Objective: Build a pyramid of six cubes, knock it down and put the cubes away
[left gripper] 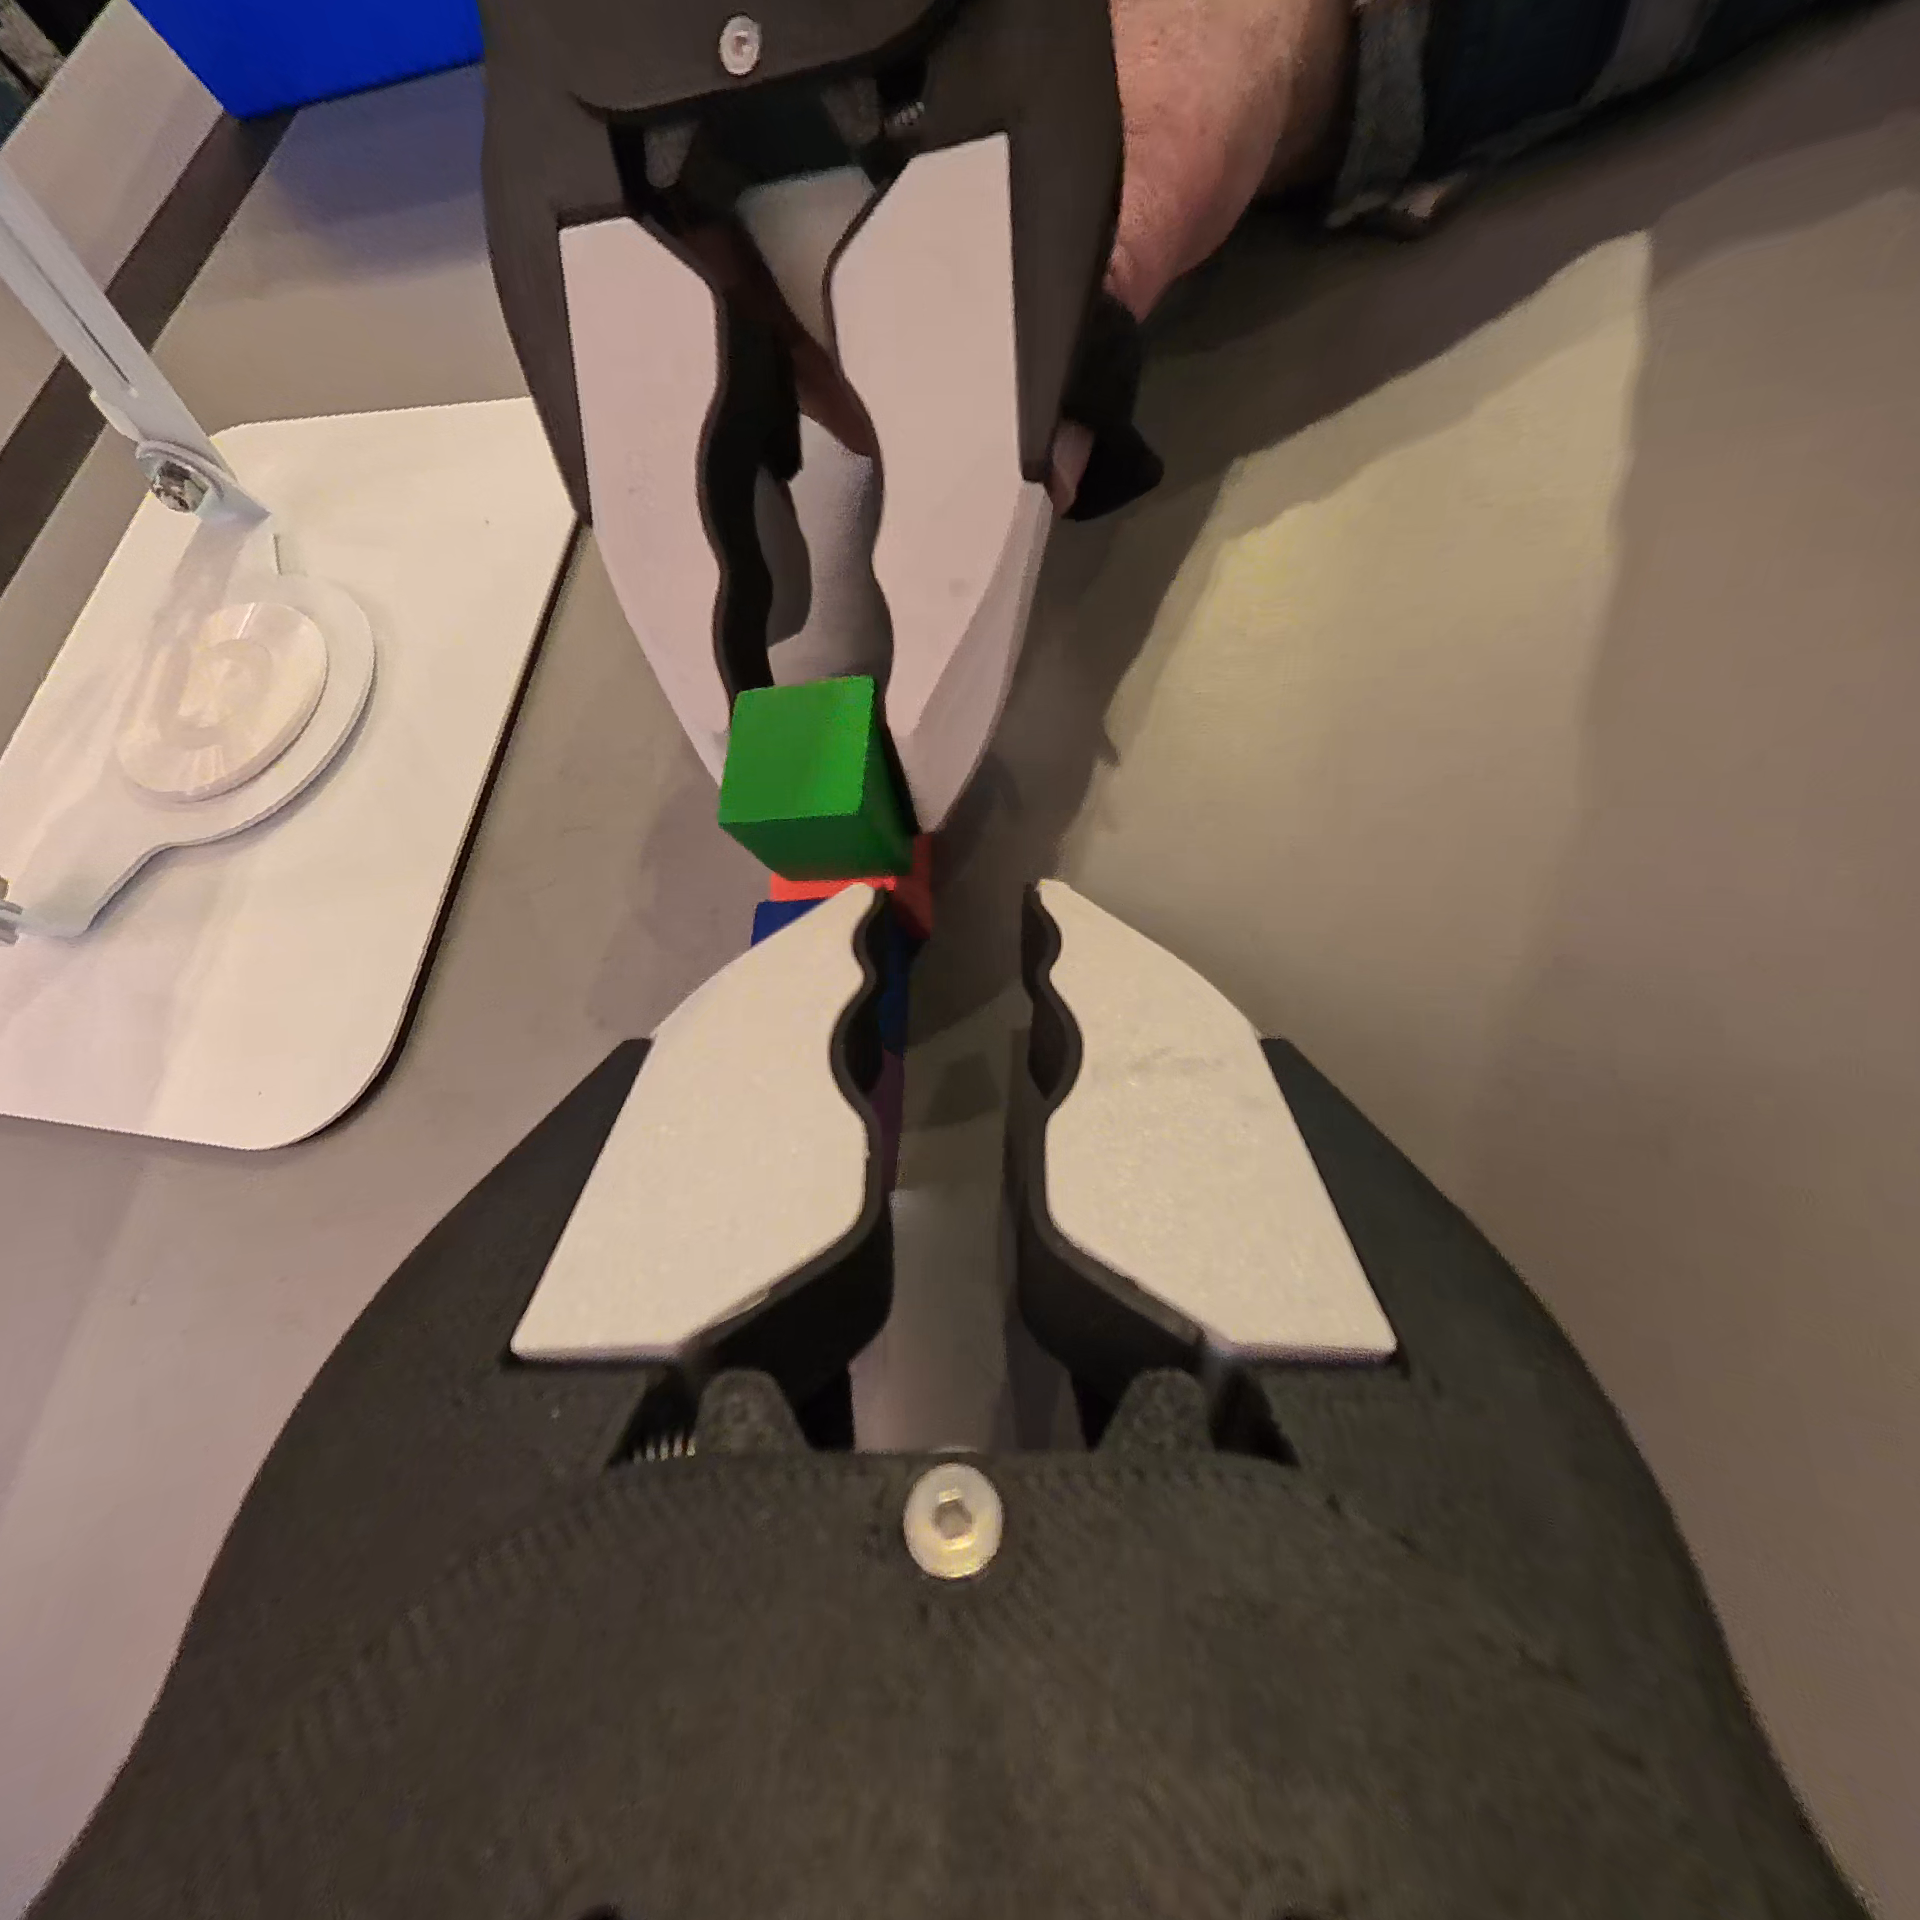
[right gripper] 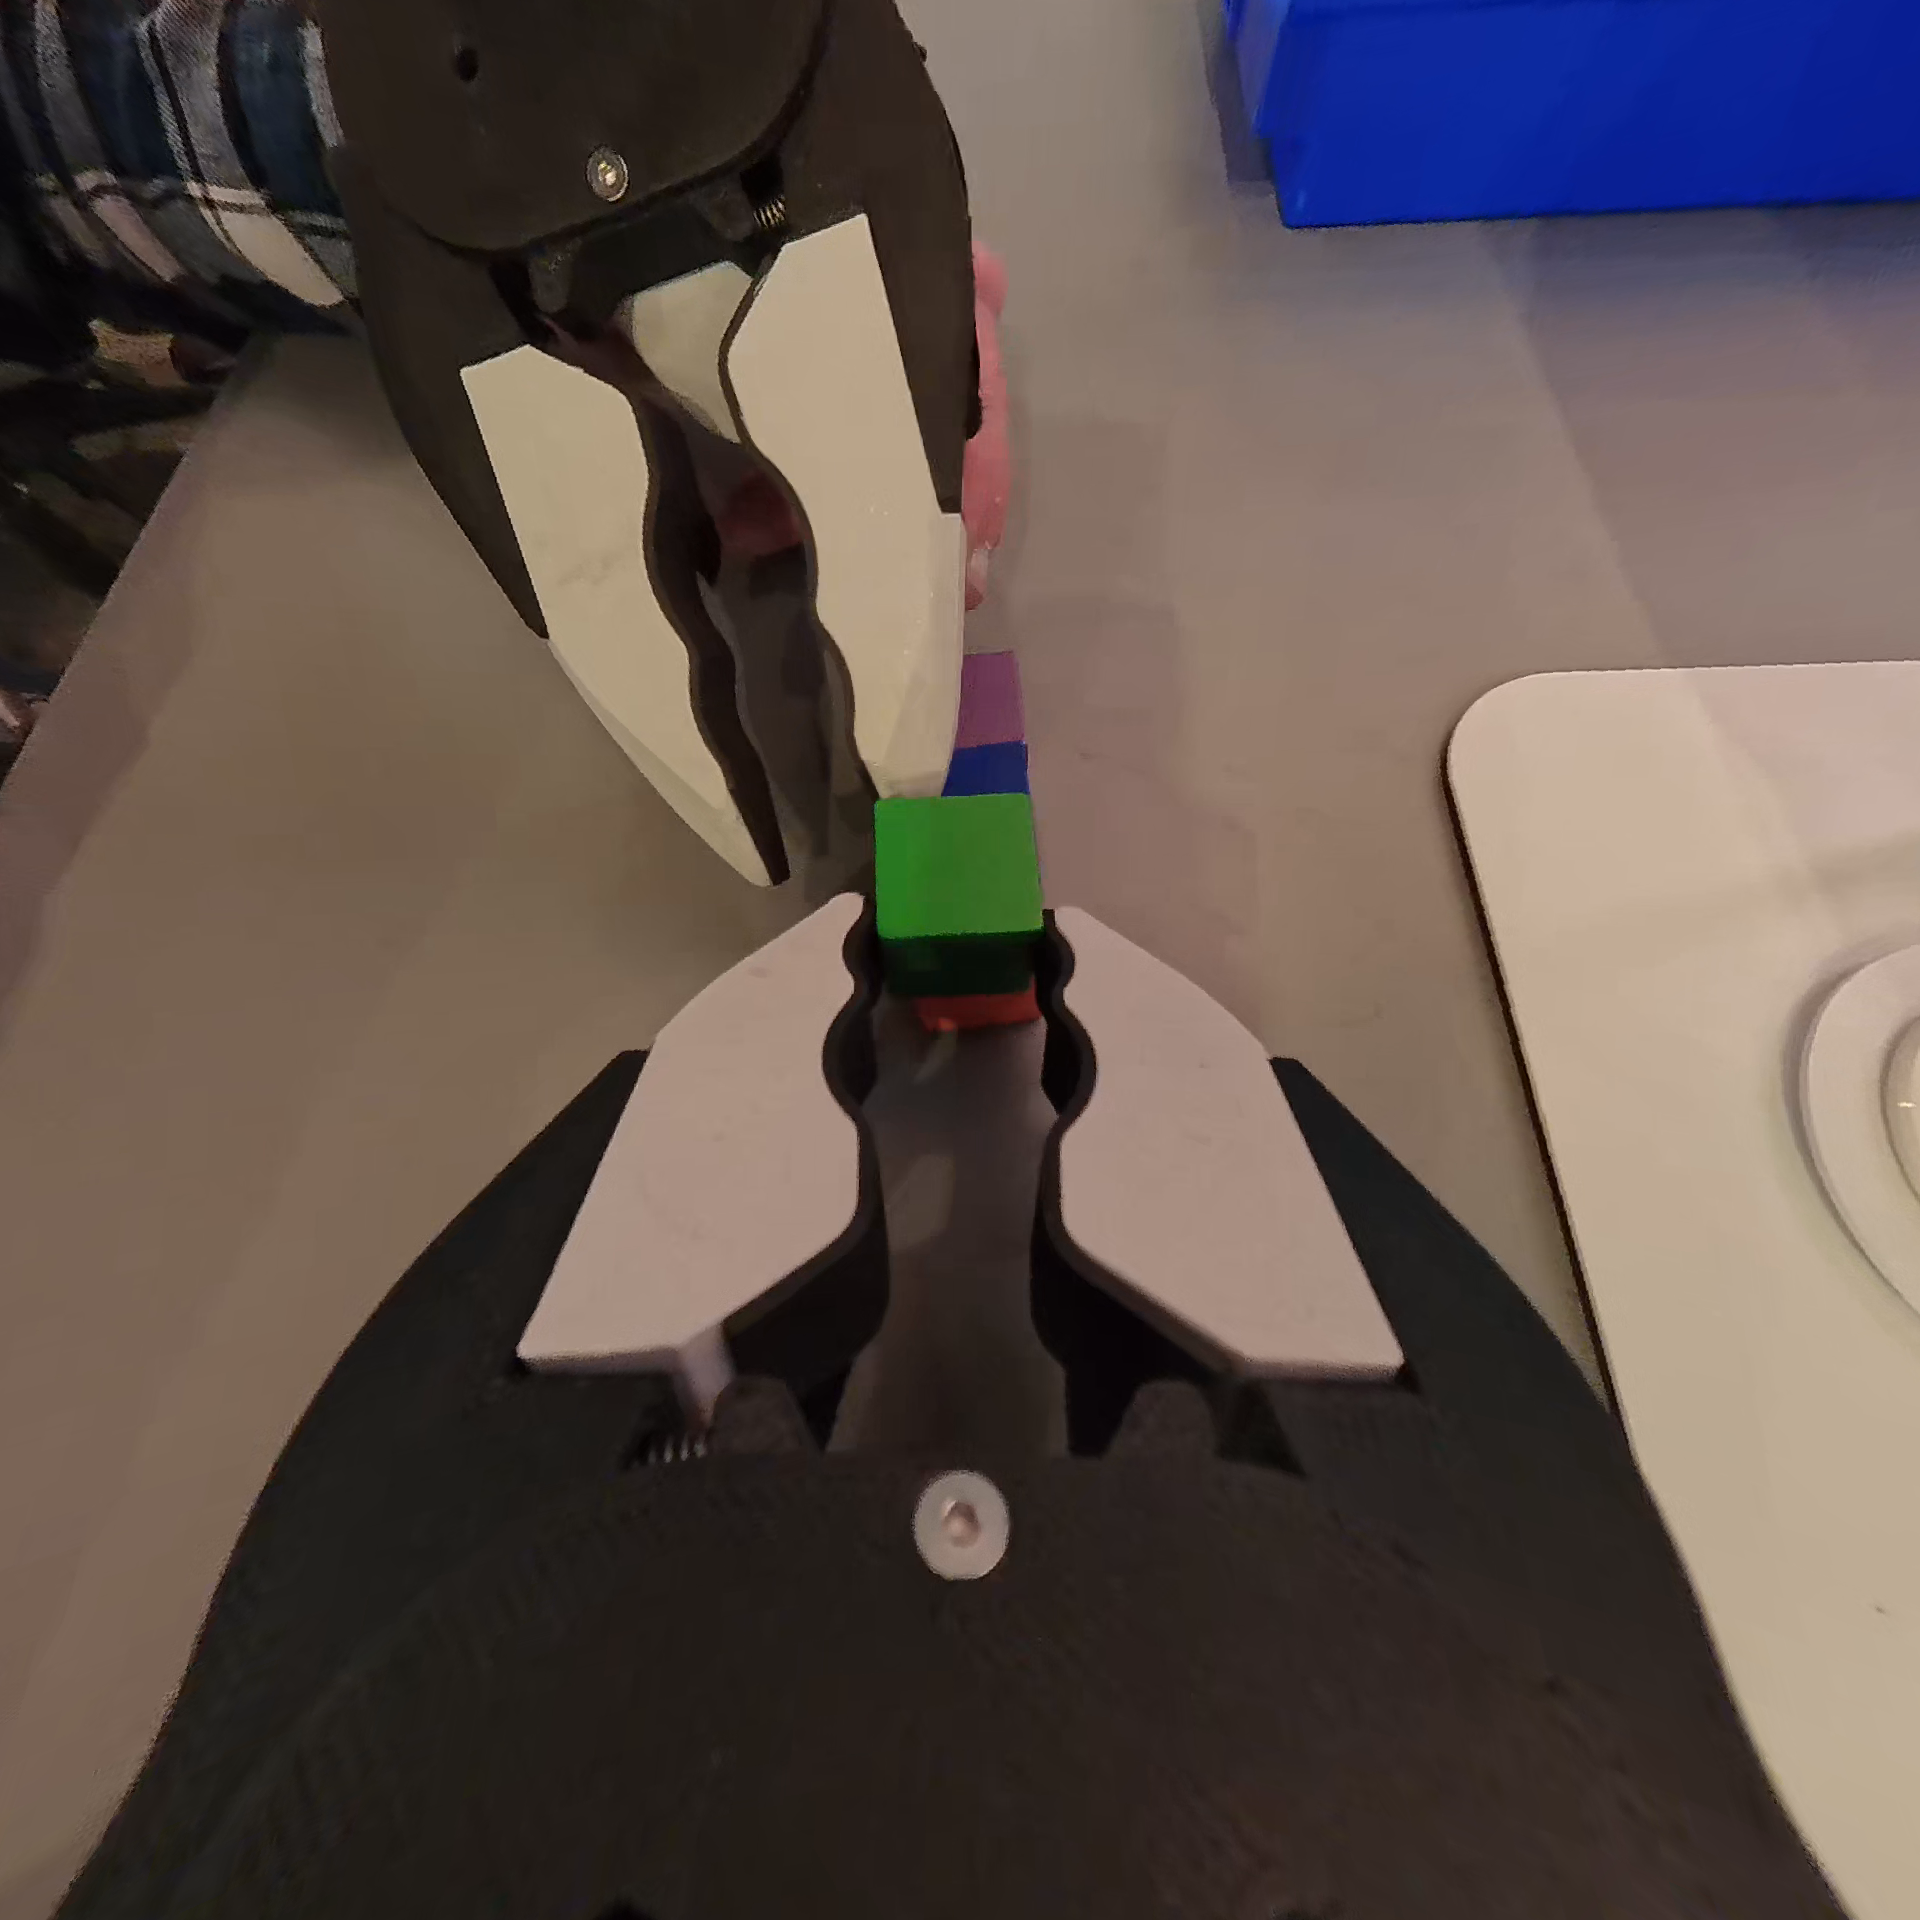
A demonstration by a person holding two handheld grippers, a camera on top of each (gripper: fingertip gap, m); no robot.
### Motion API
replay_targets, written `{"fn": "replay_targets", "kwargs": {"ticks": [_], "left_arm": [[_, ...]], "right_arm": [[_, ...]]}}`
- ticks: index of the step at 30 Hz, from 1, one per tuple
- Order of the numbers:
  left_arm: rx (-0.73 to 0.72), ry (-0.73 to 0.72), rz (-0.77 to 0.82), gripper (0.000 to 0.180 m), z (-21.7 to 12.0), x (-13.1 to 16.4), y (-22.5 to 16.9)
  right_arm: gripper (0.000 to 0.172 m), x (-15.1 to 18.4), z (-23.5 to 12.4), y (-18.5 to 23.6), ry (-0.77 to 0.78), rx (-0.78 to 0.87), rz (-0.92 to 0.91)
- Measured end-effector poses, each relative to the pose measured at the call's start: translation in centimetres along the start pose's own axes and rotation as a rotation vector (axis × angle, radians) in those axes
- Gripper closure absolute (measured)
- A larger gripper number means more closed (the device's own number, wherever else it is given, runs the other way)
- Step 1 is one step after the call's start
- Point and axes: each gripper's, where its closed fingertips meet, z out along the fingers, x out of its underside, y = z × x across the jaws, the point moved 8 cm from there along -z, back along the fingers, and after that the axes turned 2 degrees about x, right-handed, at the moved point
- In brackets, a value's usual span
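Grey tabletop (right gripper: 1299,468) carries a white mat (right gripper: 1714,1039) to the right of the right gripper (right gripper: 958,940), with a blue bin (right gripper: 1558,114) beyond. Right gripper pads clamp the green cube (right gripper: 956,868) above a red cube (right gripper: 977,1010); blue cube (right gripper: 987,771) and purple cube (right gripper: 992,696) line up behind. Left gripper (left gripper: 951,914) faces it, jaws narrowly apart and bare.
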Motion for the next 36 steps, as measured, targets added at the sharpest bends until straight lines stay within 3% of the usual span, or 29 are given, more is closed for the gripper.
{"fn": "replay_targets", "kwargs": {"ticks": [7,36], "left_arm": [[0.019,-0.01,-0.069,0.166,-0.1,0.1,0.8],[-0.014,-0.005,-0.031,0.169,0.1,-0.1,0.5]], "right_arm": [[0.144,0.0,0.0,0.7,0.007,0.025,-0.072],[0.143,0.0,-0.1,1.1,0.007,0.026,-0.09]]}}
